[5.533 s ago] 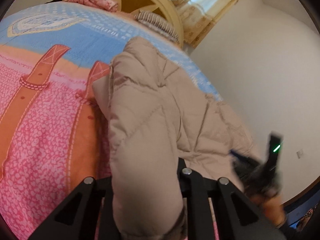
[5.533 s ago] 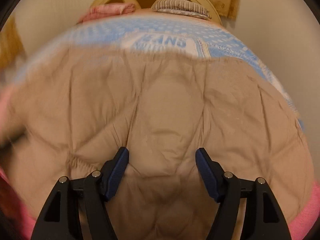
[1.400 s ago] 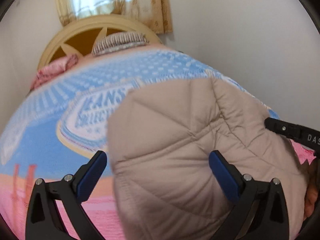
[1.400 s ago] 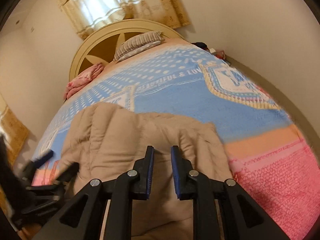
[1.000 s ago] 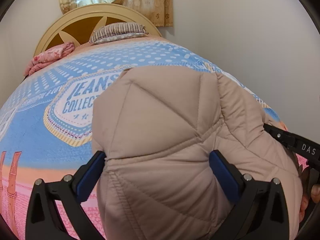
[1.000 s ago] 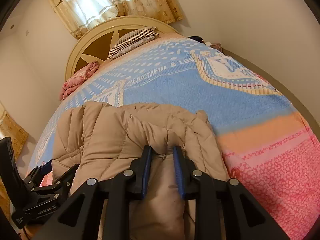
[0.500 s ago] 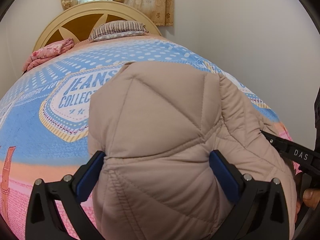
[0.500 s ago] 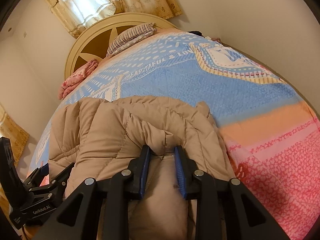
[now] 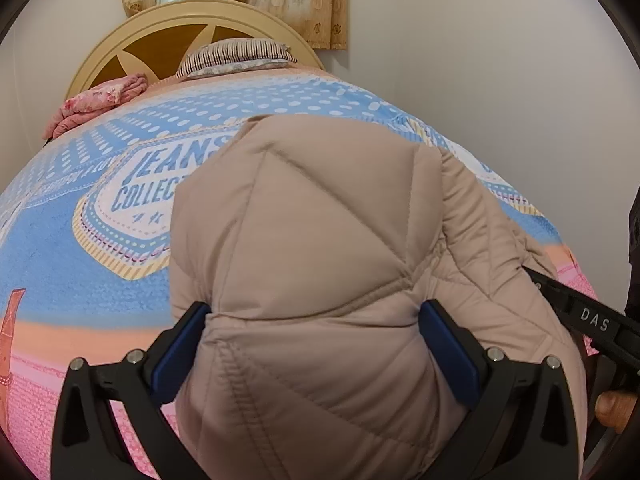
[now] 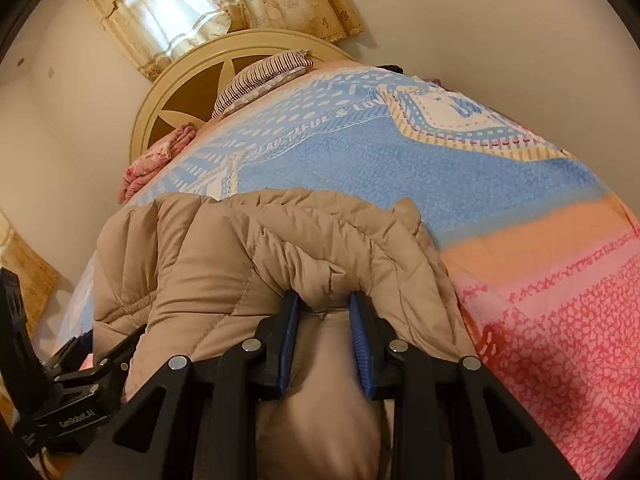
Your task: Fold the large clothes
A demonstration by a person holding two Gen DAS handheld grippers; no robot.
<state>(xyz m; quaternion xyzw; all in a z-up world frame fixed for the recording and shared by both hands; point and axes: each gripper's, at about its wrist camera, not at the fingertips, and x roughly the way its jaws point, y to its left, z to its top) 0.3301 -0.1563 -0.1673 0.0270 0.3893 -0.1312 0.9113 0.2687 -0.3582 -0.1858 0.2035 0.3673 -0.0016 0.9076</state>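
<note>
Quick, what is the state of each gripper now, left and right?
Left gripper: jaws wide, closed on a thick fold of the beige padded jacket.
Right gripper: jaws narrow, closed on a bunch of the same jacket.

jacket (image 9: 320, 248) lying on the bedspread (image 9: 60, 248) near the foot end, pillow (image 9: 236, 56) sitting behind it against the headboard (image 9: 160, 36), folded blanket (image 9: 96, 100) resting left of the pillow

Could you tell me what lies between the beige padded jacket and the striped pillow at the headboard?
Only bare blue blanket separates the padded jacket from the striped pillow, clearest in the right wrist view.
</note>
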